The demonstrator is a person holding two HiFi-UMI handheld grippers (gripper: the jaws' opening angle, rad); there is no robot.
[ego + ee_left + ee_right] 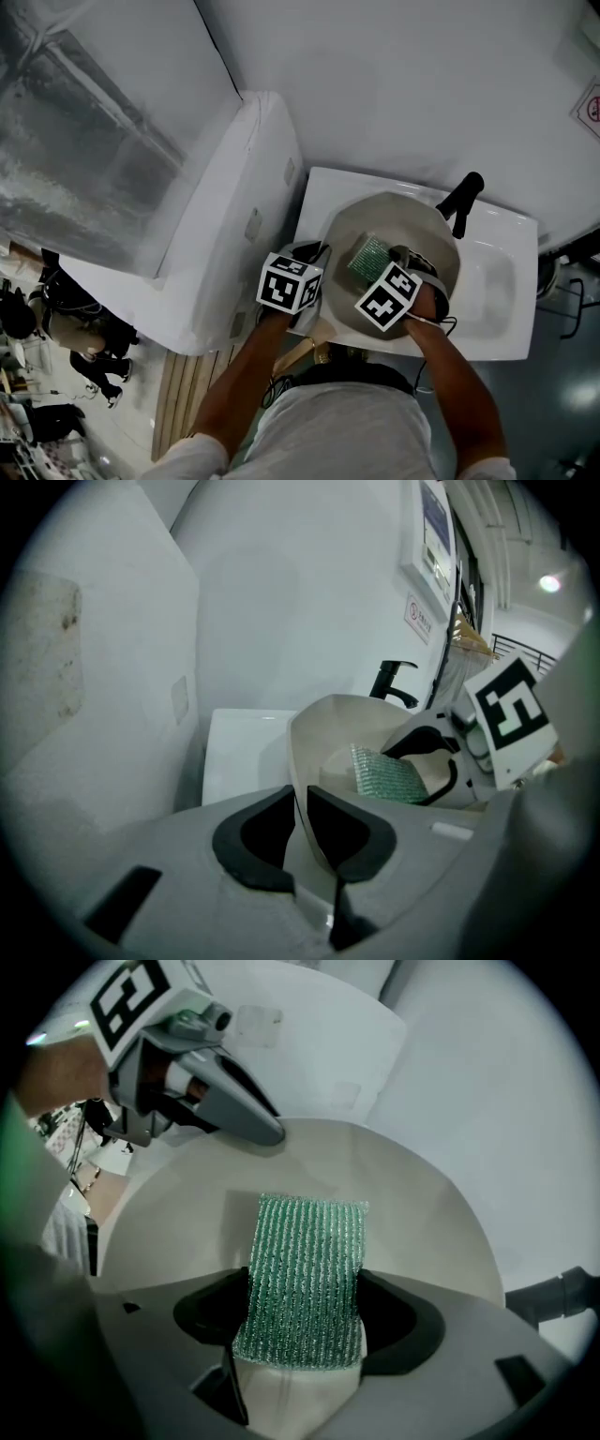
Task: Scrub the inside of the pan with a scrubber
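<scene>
A beige pan (361, 223) with a black handle (464, 199) sits in a white sink (502, 281). My left gripper (317, 253) is shut on the pan's left rim; in the left gripper view the thin wall of the pan (342, 726) runs between the jaws of that gripper (300, 825). My right gripper (398, 256) reaches down into the pan, shut on a green mesh scrubber (370, 255). In the right gripper view the scrubber (307, 1260) sticks out from the gripper (305, 1321) and lies against the pan's inside (178, 1227). The left gripper (267, 1133) shows at the far rim.
A tall white appliance (220, 225) stands close against the sink's left side. A white wall (403, 84) runs behind the sink. The sink's right half (492, 309) lies beside the pan. Wooden slats (187, 394) cover the floor at lower left.
</scene>
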